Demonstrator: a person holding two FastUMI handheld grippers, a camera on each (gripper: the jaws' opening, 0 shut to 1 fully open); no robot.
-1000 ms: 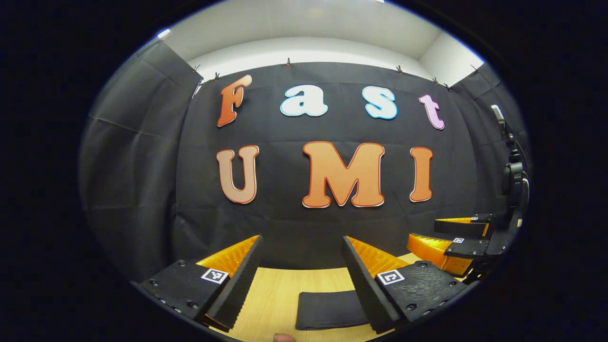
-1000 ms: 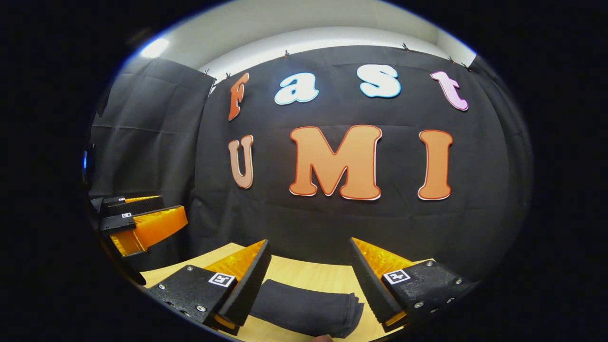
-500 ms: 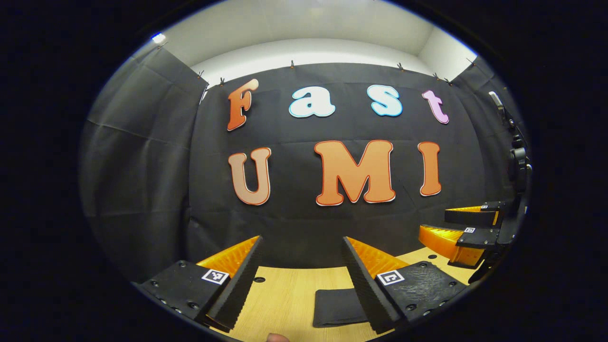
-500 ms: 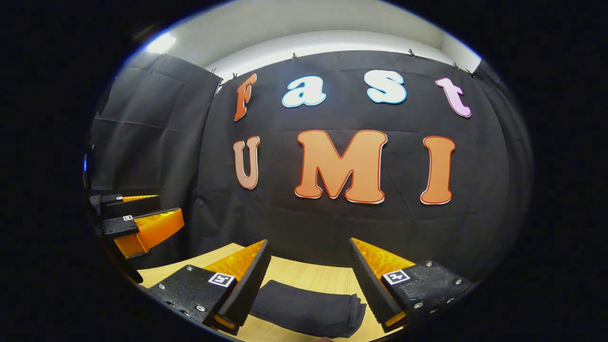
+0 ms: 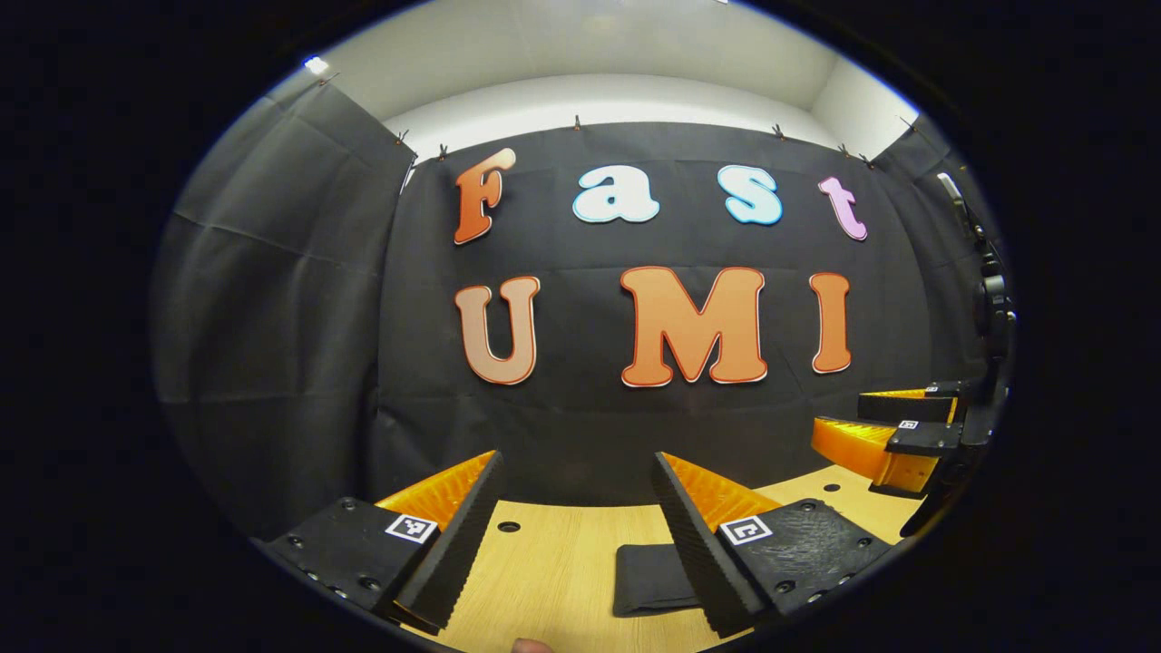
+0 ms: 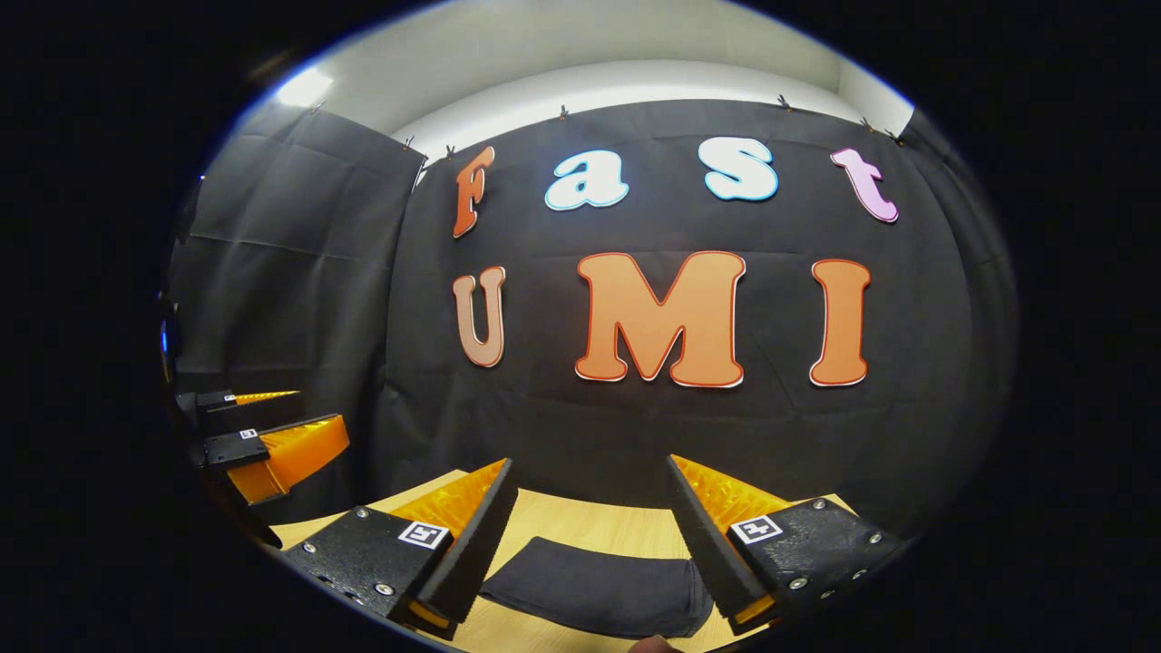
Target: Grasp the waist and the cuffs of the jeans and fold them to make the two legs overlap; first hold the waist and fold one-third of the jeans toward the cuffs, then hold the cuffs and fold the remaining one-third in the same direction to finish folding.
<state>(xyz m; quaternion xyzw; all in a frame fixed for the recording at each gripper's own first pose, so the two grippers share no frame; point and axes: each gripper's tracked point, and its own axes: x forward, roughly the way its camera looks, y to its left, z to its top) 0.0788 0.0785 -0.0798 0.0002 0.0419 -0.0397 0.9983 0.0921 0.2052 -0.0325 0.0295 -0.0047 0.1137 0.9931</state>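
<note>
A black cloth wall (image 5: 635,426) hangs around the booth on three sides, clipped up along its top edge under a pale ceiling. Below it runs a light wooden table (image 5: 553,571), with small round holes showing in its top near the far edge.

The jeans (image 6: 599,594) lie on this table as a dark, flat, folded bundle. In the right gripper view they rest near the front edge of the table, spreading across the gap between that gripper's two fingers, with the bundle's rounded corner at the right. In the left gripper view the jeans (image 5: 653,580) appear as a smaller dark rectangle, partly hidden behind the right-hand finger, well away from the table's far edge.

The left gripper (image 5: 576,535) hangs above the table with its fingers spread wide apart and nothing between them; it touches neither the cloth bundle nor the wood. In the right gripper view the same tool (image 6: 263,435) sits off at the left, raised over the table's left end, fingers parted.

The right gripper (image 6: 594,535) is likewise spread wide, poised above the jeans without pinching them. In the left gripper view it (image 5: 893,426) stands at the far right, above the table's right end, its fingers apart.
</note>
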